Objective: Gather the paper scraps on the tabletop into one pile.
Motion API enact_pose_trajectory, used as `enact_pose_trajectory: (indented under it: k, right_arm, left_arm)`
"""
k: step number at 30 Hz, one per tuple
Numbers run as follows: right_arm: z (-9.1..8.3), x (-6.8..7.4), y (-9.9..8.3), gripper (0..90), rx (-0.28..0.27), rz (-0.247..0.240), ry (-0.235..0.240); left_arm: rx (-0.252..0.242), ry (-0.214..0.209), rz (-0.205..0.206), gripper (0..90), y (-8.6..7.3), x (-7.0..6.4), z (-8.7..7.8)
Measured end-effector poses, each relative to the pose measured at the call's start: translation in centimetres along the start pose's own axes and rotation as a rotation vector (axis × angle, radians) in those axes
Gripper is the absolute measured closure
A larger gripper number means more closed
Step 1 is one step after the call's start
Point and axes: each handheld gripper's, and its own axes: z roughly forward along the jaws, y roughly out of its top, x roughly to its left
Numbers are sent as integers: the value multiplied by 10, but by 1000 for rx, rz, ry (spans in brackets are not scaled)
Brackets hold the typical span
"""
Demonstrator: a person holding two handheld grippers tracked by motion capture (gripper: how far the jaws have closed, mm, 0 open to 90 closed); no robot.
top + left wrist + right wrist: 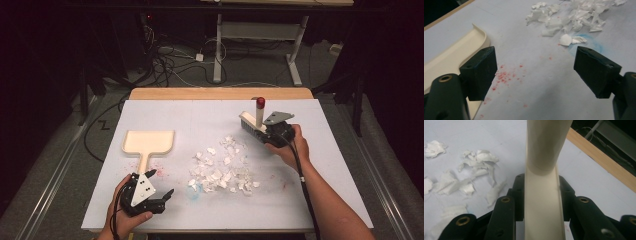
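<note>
The right tool (274,131) is clamped on the brush (253,122), paper scraps (222,167) just to its near-left, while the left tool (159,196), jaws wide and empty, sits beside the dustpan (149,141) handle, seemingly not touching
</note>
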Motion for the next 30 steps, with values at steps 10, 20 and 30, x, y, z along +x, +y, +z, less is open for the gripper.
enact_pose_trajectory:
  k: [10,20,30]
  right_arm:
    - [1,42,12,676,-9,-121,147]
    - [-29,66,-4,675,-17,-190,281]
    - [-62,66,6,677,-74,-205,275]
  left_arm:
    - [-4,-22,-20,185,-6,0,-4]
    - [0,-70,-15,188,-3,-6,1]
    - [10,-89,6,200,-1,-9,3]
